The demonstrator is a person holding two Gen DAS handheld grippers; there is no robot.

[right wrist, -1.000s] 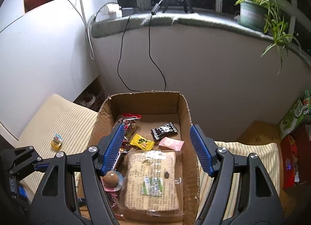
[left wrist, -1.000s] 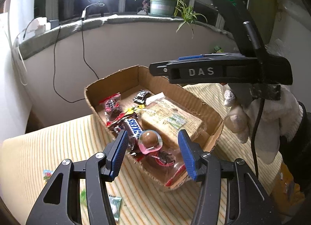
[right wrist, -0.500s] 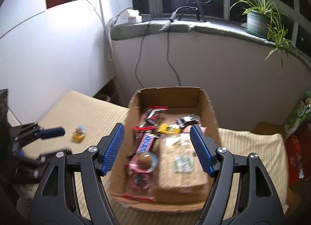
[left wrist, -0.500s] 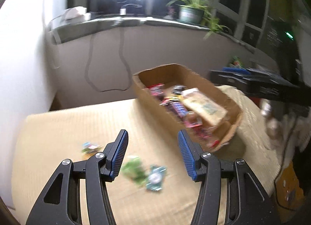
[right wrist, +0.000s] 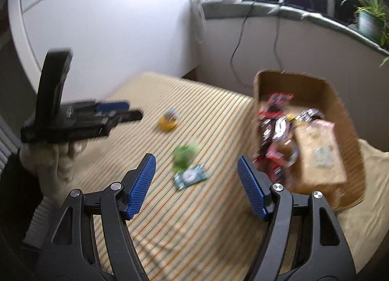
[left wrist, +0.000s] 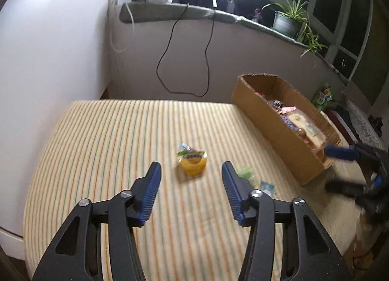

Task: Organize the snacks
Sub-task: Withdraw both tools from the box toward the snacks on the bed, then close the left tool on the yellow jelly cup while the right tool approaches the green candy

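I take the cardboard box [left wrist: 282, 132] as my landmark; it sits on the striped cloth [left wrist: 116, 140], the largest thing I see, which spreads out to the left of the box in both wrist views. The box's near wall faces the open cloth, and inside I make out a large tan packet [right wrist: 318, 149] along its right side with a blurred heap of red and dark wrappers [right wrist: 274, 130] just left of it.

My left gripper [left wrist: 190, 181] hangs above the cloth, well to the left of the box. Its jaws are closing, with nothing pressed between the blue pads; the yellow jelly cup [left wrist: 193, 162] lies on the cloth beyond the fingertips, not touched. My right gripper [right wrist: 197, 175] stands released beside the box's near left corner, jaws wide and empty, above the cloth.

From the right wrist view I also see a gloved hand [right wrist: 56, 157] carrying the left gripper, far to the left of the box.

Smaller still, left of the box on the cloth: a green wrapper [right wrist: 184, 155], blurred, and just nearer to me a teal packet [right wrist: 190, 176]. The jelly cup lies farther from the box than both, apart from them.
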